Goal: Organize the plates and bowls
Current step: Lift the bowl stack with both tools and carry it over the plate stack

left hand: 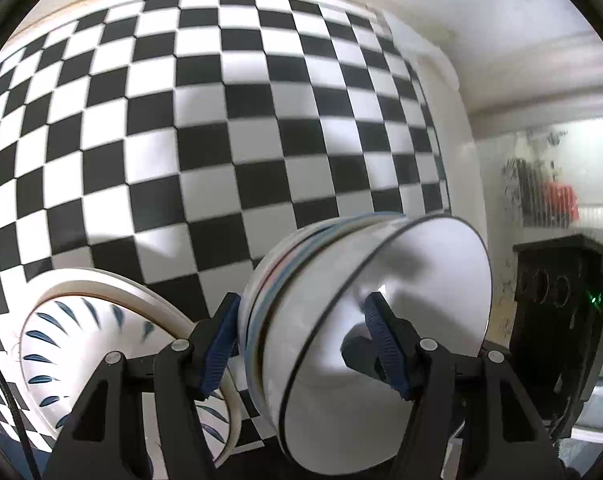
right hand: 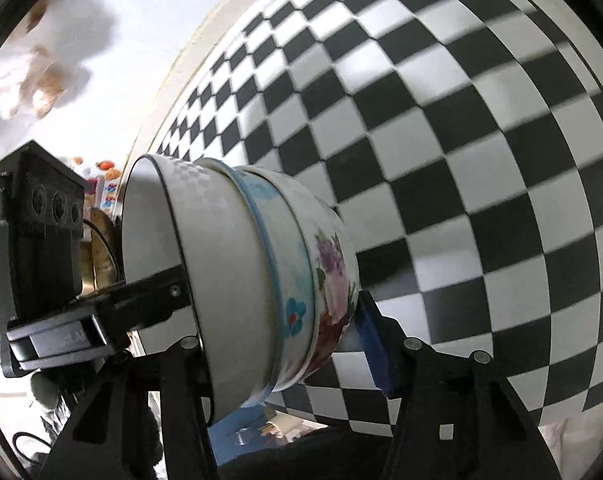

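The checkered tablecloth (left hand: 221, 128) fills most of both views and covers the table where the crockery is being sorted; it is the largest thing in sight and the surface on which any finished pile would presumably rest. Above it, a nested stack of bowls (left hand: 341, 320) is held tipped on its side between the two tools, seemingly so that the whole pile can be carried as one instead of bowl by bowl. The left gripper (left hand: 301, 344) clamps the stack through its walls, one blue pad on the outside and the other inside the innermost white bowl, a pinch that suits a nested set because it presses the layers together. The right gripper (right hand: 285, 344) takes the same stack from the other side, one finger against the flowered outer bowl (right hand: 333, 280) and the other inside the mouth, sharing the weight and keeping the pile from twisting. To the lower left of the left wrist view, a plate with blue leaf marks (left hand: 81, 340) lies flat on the cloth, well below the bowls, probably kept apart as its own kind.
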